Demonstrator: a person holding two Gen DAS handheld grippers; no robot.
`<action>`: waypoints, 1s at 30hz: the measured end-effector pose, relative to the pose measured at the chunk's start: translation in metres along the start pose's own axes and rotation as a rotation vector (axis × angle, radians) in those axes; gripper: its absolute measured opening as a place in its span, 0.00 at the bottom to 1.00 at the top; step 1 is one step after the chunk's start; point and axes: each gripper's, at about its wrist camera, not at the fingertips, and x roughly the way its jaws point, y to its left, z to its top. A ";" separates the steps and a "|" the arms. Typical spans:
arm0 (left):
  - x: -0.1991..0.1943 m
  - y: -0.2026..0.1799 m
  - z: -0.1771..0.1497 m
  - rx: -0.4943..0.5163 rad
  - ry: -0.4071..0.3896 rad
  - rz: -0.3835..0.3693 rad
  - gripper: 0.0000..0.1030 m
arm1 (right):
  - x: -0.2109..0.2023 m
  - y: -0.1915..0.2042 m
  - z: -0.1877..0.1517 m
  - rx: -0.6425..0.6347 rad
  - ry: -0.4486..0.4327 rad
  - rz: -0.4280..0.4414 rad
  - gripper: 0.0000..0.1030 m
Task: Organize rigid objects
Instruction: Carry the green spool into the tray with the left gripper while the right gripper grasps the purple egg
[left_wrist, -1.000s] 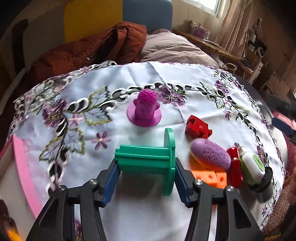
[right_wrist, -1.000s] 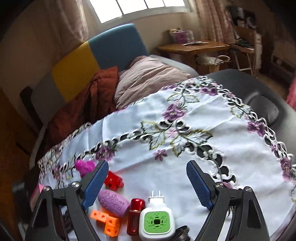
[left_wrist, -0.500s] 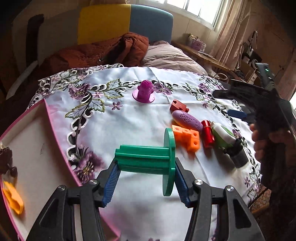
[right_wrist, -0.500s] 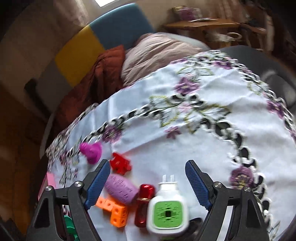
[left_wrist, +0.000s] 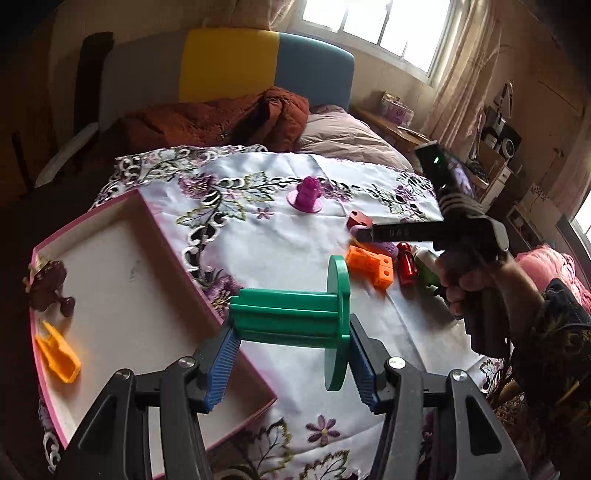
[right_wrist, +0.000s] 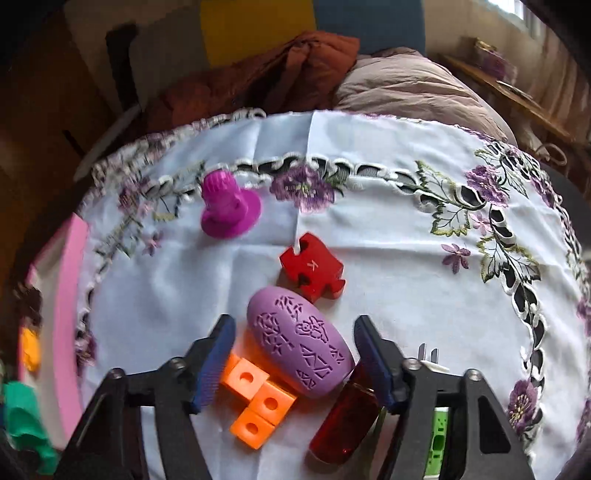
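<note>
My left gripper (left_wrist: 291, 356) is shut on a green spool (left_wrist: 295, 310) and holds it in the air above the near right edge of a pink-rimmed white tray (left_wrist: 177, 254). My right gripper (right_wrist: 295, 363) is open, its jaws on either side of a purple embossed oval (right_wrist: 301, 349) that lies on the cloth. Beside the oval lie orange linked cubes (right_wrist: 256, 397), a red puzzle piece (right_wrist: 312, 271), a red cylinder (right_wrist: 343, 428) and a green-and-white plug (right_wrist: 437, 439). A magenta knobbed toy (right_wrist: 227, 210) stands farther back.
The tray holds an orange scoop-shaped piece (left_wrist: 57, 352) and a dark brown figure (left_wrist: 48, 282). The embroidered white cloth (right_wrist: 388, 229) covers a round table. A brown jacket (left_wrist: 221, 122) and a pillow (left_wrist: 347, 136) lie on the sofa behind.
My left gripper carried the green spool up and left, bringing the tray into view. My right gripper dropped down and forward from above the plug until its jaws straddle the purple oval.
</note>
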 end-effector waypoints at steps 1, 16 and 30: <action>-0.003 0.006 -0.002 -0.017 -0.002 0.003 0.55 | 0.005 0.000 -0.002 -0.003 0.026 -0.015 0.48; -0.032 0.145 -0.007 -0.325 -0.055 0.173 0.53 | 0.010 0.007 -0.008 -0.056 0.052 -0.050 0.43; 0.020 0.173 0.043 -0.283 -0.040 0.272 0.53 | 0.010 0.011 -0.008 -0.103 0.043 -0.075 0.43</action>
